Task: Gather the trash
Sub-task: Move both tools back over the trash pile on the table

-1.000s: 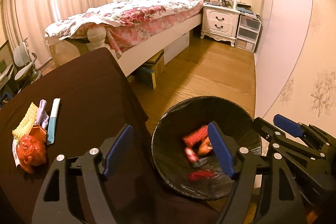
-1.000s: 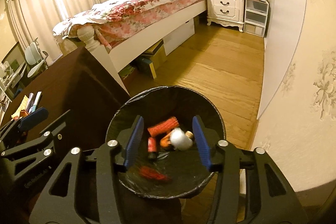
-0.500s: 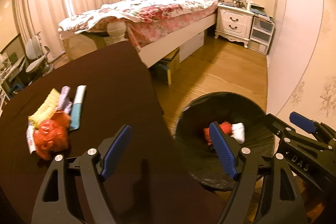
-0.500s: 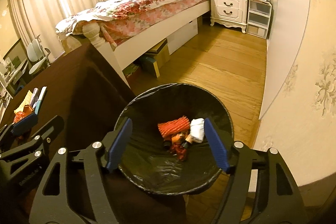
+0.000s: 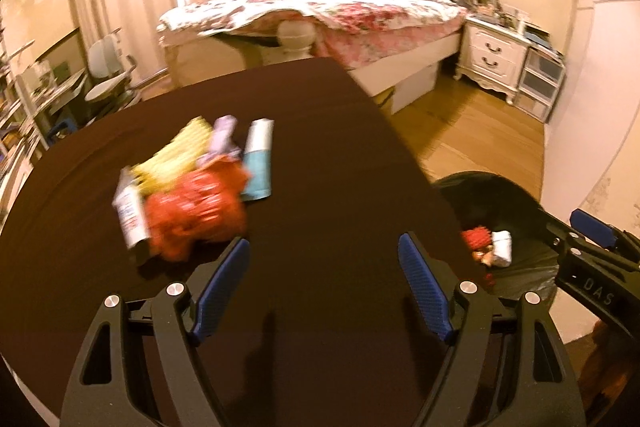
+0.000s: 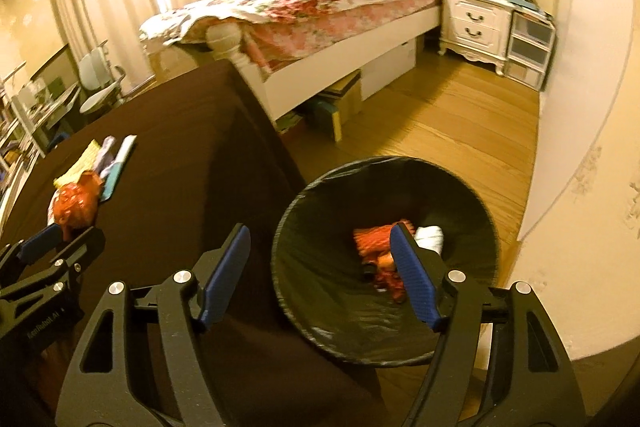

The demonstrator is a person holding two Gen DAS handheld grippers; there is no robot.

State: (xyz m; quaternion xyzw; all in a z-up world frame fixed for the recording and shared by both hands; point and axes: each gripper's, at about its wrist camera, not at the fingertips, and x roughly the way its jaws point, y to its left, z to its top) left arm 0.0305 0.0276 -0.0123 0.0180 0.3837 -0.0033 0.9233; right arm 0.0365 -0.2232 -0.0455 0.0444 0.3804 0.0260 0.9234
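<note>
Currently, item by item:

- Left gripper (image 5: 323, 281): jaws wide, empty. A second ago it looked down at the bin; now it has swung over the dark table (image 5: 328, 163), facing the trash pile. Likely meaning: the next pickup is starting.
- Right gripper (image 6: 320, 277): jaws wide, empty, having widened since a second ago; a white wad (image 6: 430, 238) then between its fingers now lies in the bin.
- Trash bin (image 6: 292, 227): black-lined, on the floor at the table's right edge, lower centre of the right view. Holds red wrappers (image 6: 374, 241) beside the wad.
- Remaining trash, centre left of the left view, touching one another: red crumpled bag (image 5: 196, 213), yellow packet (image 5: 176, 155), purple wrapper (image 5: 224, 137), teal-and-white tube (image 5: 258, 157), white tube (image 5: 129, 213).
- Room: bare tabletop between left gripper and pile; table edge and bin rim close at right.
</note>
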